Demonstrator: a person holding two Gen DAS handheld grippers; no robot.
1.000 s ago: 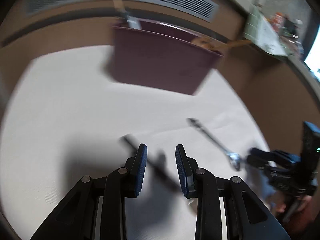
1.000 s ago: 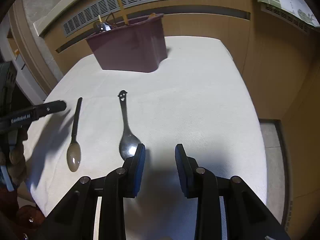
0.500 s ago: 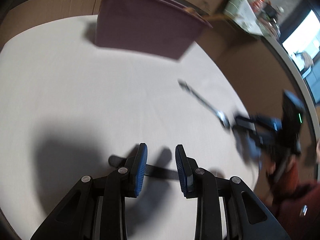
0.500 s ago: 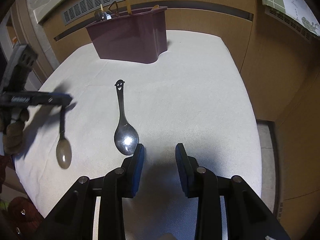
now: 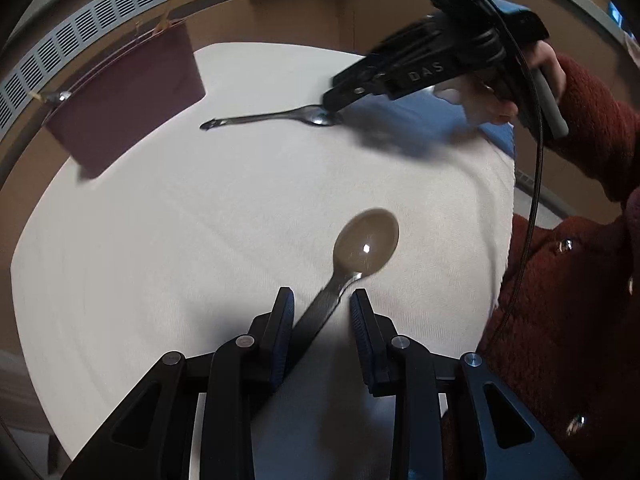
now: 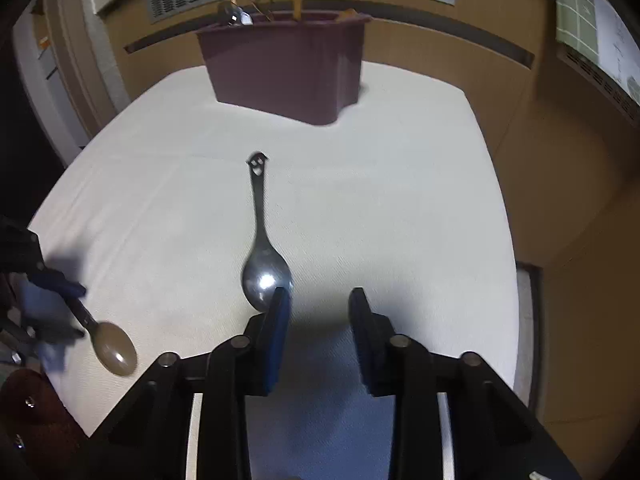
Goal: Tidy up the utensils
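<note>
While smooth, both oval spoons (image 6: pixel 265 276) differ.

Dim overhead light (blurred, warped edges)

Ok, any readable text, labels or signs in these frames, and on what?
"DAS" on the side of the right gripper, left wrist view; blurred, possibly part of a longer word.
Marks on the sheet hanging at upper right, right wrist view: too small to read.
Nothing else legible.
</note>
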